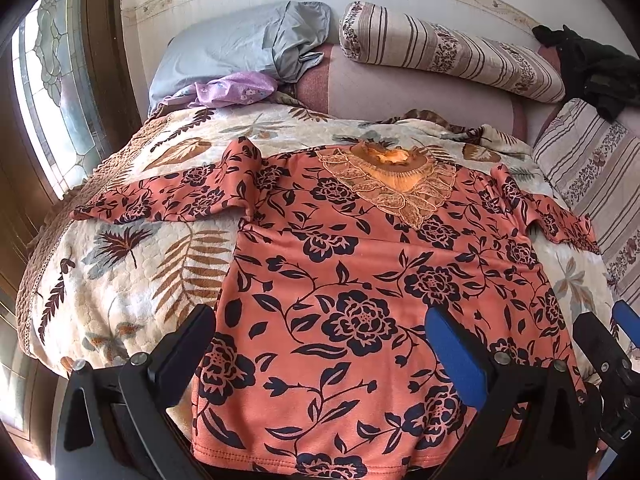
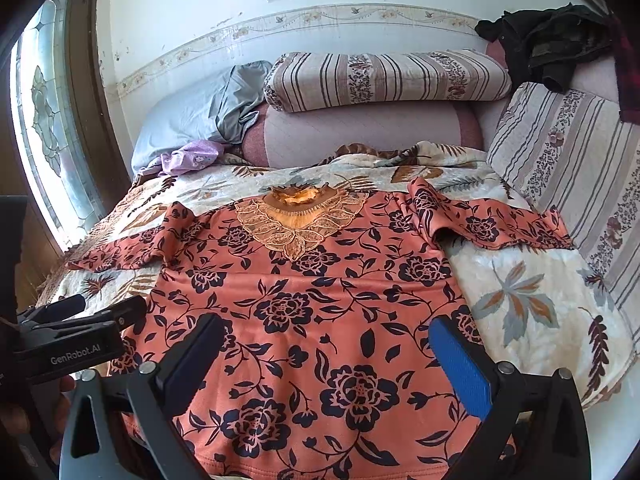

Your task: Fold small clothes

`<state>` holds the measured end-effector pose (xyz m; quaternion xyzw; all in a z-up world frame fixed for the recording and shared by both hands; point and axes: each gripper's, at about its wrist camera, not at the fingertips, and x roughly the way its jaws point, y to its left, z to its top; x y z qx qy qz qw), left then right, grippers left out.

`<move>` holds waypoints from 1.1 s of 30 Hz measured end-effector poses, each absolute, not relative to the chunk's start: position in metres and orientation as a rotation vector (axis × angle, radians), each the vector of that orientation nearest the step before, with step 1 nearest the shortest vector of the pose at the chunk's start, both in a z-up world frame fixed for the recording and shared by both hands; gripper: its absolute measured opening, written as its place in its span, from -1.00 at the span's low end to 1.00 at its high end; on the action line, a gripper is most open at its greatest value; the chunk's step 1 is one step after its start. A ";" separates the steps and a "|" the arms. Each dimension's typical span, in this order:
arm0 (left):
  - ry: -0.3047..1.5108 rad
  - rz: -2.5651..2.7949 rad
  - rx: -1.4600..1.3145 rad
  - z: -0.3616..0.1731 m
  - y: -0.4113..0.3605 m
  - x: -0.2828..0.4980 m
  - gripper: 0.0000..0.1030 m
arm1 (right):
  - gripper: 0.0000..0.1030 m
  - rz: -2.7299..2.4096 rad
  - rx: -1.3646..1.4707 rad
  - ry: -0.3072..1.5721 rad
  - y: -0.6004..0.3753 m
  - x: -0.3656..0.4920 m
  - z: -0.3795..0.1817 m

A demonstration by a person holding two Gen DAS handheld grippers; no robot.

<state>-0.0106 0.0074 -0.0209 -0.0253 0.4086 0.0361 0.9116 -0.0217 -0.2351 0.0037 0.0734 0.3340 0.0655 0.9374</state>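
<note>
- In the middle of the bed, the orange floral blouse lies face up and spread flat, its lace collar at the far end and its hem nearest the cameras, which I judge is a layout made ready for folding
- Both sleeves are stretched out to the sides, the left sleeve and the right sleeve each resting on the leaf-print blanket, so either can be turned inward over the body
- The left gripper hangs over the lower left part of the blouse with its fingers spread wide, pinching nothing; they straddle the cloth near the hem, likely lining up for a grasp
- The right gripper sits likewise over the lower right part, fingers spread and empty; whether any pad touches the fabric I cannot tell
- No fold shows in the blouse, so the task seems at its start
- Further off, a striped bolster and a grey pillow rest against the wall, with a small lilac garment in front of the pillow, perhaps waiting its turn
- Dark clothes lie heaped at the far right, clear of the working area
</note>
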 end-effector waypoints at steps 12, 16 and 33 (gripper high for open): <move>0.839 0.069 -0.049 -0.019 0.005 -0.013 1.00 | 1.00 0.131 0.144 0.678 -0.236 -0.024 0.005; 0.841 0.068 -0.050 -0.019 0.005 -0.013 1.00 | 1.00 0.134 0.143 0.676 -0.236 -0.023 0.005; 0.847 0.073 -0.050 -0.020 0.007 -0.014 1.00 | 1.00 0.117 0.138 0.670 -0.237 -0.024 0.004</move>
